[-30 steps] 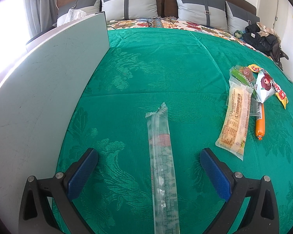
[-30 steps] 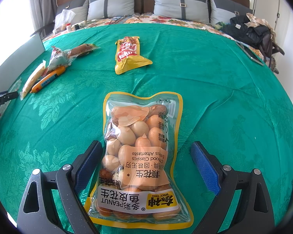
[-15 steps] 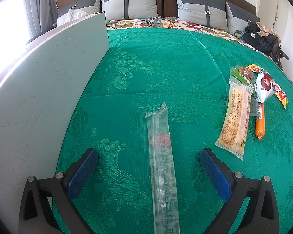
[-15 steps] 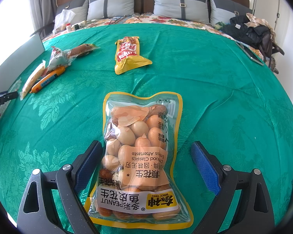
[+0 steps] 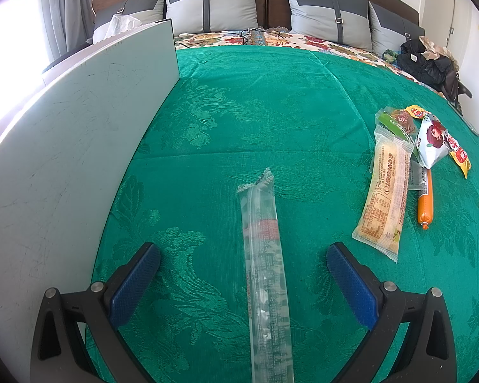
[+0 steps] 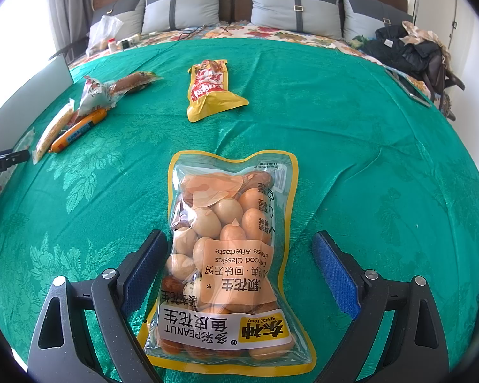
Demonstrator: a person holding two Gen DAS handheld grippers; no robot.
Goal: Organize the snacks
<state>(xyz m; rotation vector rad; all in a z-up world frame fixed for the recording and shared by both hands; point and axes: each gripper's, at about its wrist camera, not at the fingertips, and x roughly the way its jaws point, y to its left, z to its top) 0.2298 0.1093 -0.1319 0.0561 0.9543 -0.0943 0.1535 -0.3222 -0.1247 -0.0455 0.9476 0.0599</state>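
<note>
peanut bag [image 6: 230, 252], right tool [image 6: 239, 257] spread astride

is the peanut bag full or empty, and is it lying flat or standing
Full and lying flat. The peanut bag bulges with coated nuts behind its clear window, face up on the green bedspread.

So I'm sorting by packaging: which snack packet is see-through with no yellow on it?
The long clear packet between the open left gripper's fingers; the peanut bag has a yellow border.

Seven snack packets are being counted: one peanut bag [image 6: 231, 255], one yellow pouch [image 6: 209, 89], one clear stick [image 5: 265, 268], one orange sausage [image 5: 425, 198], three others.
</note>
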